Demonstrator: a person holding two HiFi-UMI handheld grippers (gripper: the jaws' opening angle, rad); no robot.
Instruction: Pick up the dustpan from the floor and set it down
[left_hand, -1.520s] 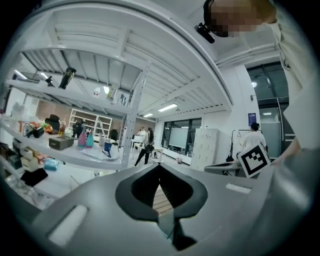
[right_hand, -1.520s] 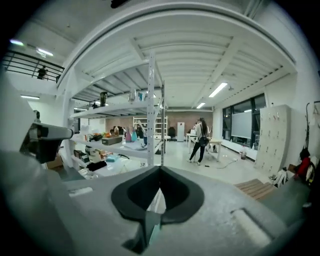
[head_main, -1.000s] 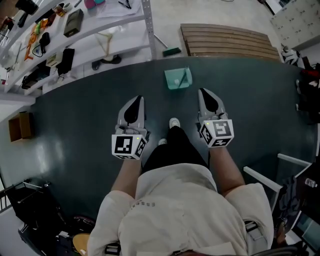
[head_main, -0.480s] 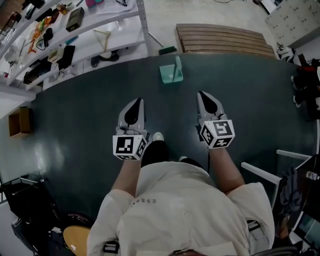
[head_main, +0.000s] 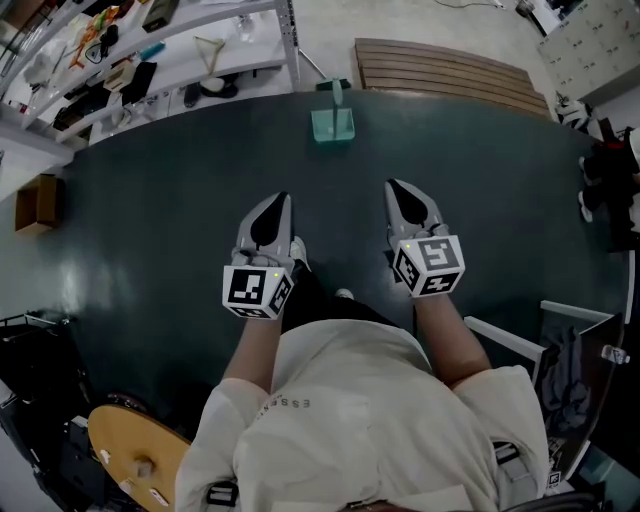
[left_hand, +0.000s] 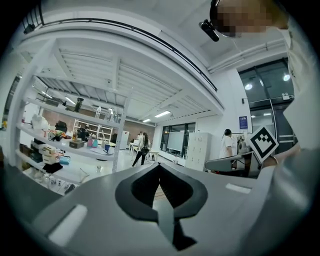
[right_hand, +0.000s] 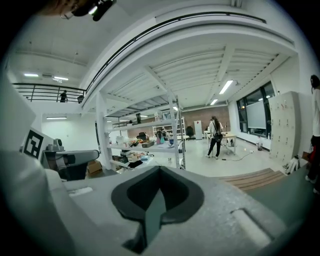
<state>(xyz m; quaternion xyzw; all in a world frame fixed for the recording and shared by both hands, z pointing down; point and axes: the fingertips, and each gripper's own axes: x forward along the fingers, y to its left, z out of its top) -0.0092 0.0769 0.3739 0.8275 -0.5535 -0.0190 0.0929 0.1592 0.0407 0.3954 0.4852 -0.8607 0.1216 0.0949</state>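
A pale green dustpan (head_main: 332, 122) stands on the dark green floor mat (head_main: 160, 230) near its far edge, its handle pointing away from me. In the head view my left gripper (head_main: 277, 198) and right gripper (head_main: 393, 186) are held side by side in front of my body, well short of the dustpan. Both point forward with their jaws shut and nothing between them. In the left gripper view the left gripper (left_hand: 159, 166) shows its jaws meeting at the tip; in the right gripper view the right gripper (right_hand: 159, 170) looks the same. Neither gripper view shows the dustpan.
White shelving (head_main: 150, 60) loaded with small items runs along the far left. A wooden slatted platform (head_main: 450, 75) lies beyond the mat. A cardboard box (head_main: 35, 203) sits at the left, a round wooden stool (head_main: 135, 455) at lower left, a white frame (head_main: 540, 345) at right.
The dustpan has slid up and away in the head view while the grippers kept their pose. The stool has come into view at lower left; I have stepped backwards.
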